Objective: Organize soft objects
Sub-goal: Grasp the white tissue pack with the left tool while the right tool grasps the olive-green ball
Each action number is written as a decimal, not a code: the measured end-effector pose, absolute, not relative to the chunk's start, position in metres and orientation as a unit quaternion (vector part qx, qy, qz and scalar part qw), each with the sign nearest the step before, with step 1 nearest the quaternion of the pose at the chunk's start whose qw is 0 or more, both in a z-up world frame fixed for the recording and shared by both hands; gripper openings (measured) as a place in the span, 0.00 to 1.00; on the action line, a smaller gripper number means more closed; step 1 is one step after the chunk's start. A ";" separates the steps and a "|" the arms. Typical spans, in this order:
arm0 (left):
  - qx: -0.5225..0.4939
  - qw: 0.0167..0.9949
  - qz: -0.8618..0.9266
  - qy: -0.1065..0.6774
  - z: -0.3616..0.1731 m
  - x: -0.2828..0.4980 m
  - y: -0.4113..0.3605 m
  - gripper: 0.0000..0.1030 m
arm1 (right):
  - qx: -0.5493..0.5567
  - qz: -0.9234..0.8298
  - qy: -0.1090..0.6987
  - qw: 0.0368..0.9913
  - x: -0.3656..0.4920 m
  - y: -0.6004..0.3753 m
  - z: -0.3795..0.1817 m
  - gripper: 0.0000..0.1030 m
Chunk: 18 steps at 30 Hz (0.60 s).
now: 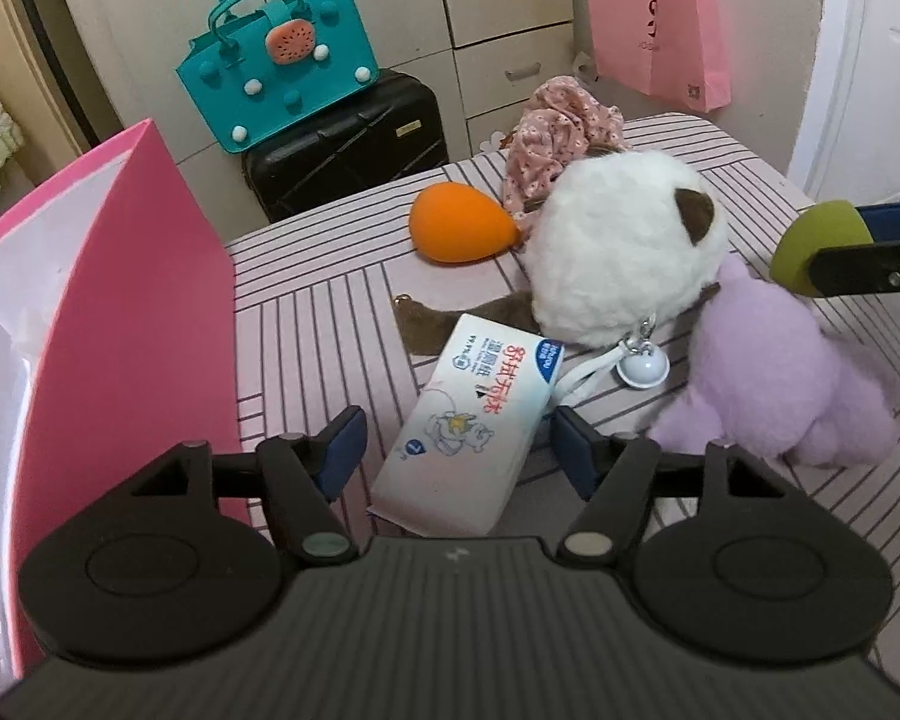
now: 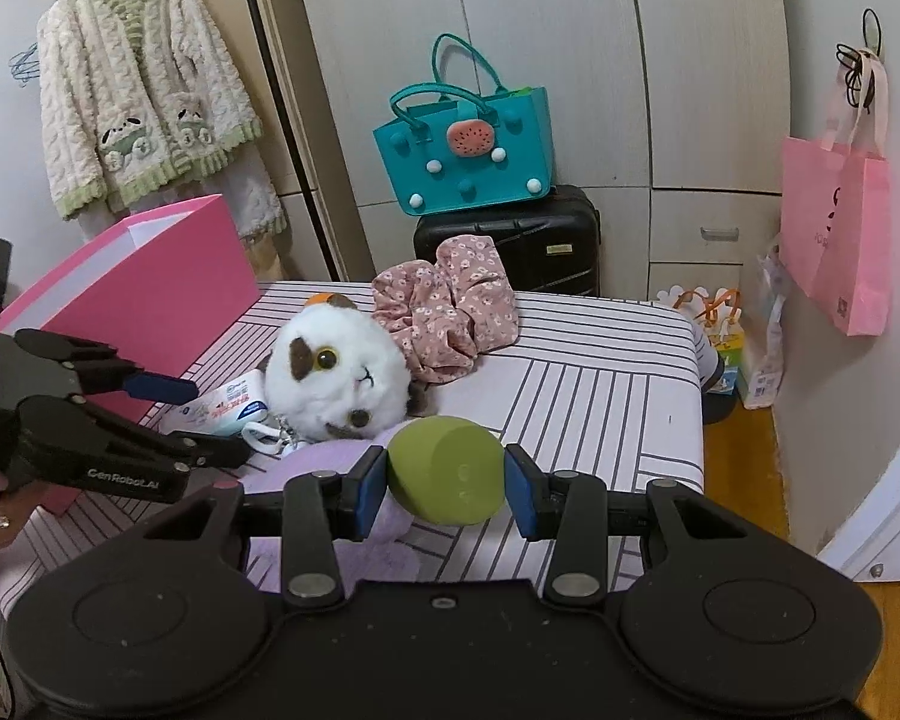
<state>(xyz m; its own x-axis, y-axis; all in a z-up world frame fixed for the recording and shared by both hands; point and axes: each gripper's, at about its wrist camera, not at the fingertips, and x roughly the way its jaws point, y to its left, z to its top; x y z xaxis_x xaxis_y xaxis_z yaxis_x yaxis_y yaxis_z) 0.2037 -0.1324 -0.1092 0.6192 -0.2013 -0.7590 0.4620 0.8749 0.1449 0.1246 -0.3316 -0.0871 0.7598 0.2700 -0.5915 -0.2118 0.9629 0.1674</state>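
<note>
- Nearest to me in the left view, the tissue pack (image 1: pixel 477 414) lies flat on the striped surface (image 1: pixel 330 312) between the blue pads of my left tongs (image 1: pixel 456 444); the tongs stand apart, and I see a gap at the left pad and cannot tell if the right pad touches.
- Its long axis runs from near-left to far-right, the far end pointing toward the white plush cat (image 1: pixel 624 252) and touching it or nearly so.
- My right tongs (image 2: pixel 445 480) are clamped on a green sponge (image 2: pixel 444 468), which is lifted clear of the surface, its rounded end pointing away from me.
- Progress, as I judge it: early. The pink box (image 1: pixel 120 324) stands open at the left edge, and the part of its inside that I can see shows nothing in it.
- Left on the surface: the tissue pack, the white plush cat with its small bell (image 1: pixel 642 369), a purple plush toy (image 1: pixel 774 378) just right of the pack, an orange sponge (image 1: pixel 462 222) farther off, and a floral scrunchie (image 2: pixel 444 306) at the far side.
- The orange sponge lies on its side, its narrow tip pointing right toward the cat.
- I take the box as the likely place for these things, with the green sponge the next to go in.
</note>
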 end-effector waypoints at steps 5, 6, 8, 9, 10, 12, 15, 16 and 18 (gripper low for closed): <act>0.159 0.882 -0.196 0.398 -0.108 0.198 -0.132 0.55 | 0.042 0.136 0.312 0.939 0.117 -0.329 -0.081 0.46; 0.159 0.880 -0.198 0.401 -0.107 0.197 -0.132 0.44 | 0.041 0.139 0.311 0.939 0.116 -0.328 -0.079 0.46; 0.142 0.875 -0.205 0.414 -0.104 0.195 -0.129 0.42 | 0.038 0.144 0.308 0.940 0.114 -0.325 -0.076 0.46; 0.120 0.872 -0.208 0.427 -0.102 0.196 -0.126 0.41 | 0.037 0.147 0.307 0.940 0.113 -0.323 -0.075 0.46; 0.100 0.869 -0.209 0.438 -0.100 0.198 -0.123 0.41 | 0.037 0.151 0.306 0.939 0.111 -0.321 -0.074 0.46; 0.078 0.862 -0.203 0.459 -0.099 0.201 -0.119 0.42 | 0.038 0.157 0.307 0.938 0.110 -0.317 -0.073 0.46; 0.075 0.859 -0.204 0.464 -0.097 0.201 -0.122 0.45 | 0.038 0.170 0.308 0.935 0.107 -0.309 -0.073 0.46; 0.079 0.859 -0.203 0.463 -0.097 0.201 -0.124 0.45 | 0.036 0.174 0.309 0.934 0.106 -0.306 -0.072 0.46; 0.093 0.861 -0.202 0.458 -0.098 0.201 -0.128 0.45 | 0.031 0.180 0.310 0.933 0.105 -0.300 -0.072 0.46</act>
<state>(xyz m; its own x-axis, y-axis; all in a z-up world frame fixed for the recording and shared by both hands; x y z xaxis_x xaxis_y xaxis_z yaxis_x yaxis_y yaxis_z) 0.2008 -0.1284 -0.0980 0.4989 -0.2624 -0.8260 0.4336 0.9008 -0.0243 0.1053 -0.2997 -0.0721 0.7429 0.3546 -0.5678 -0.3164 0.9335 0.1690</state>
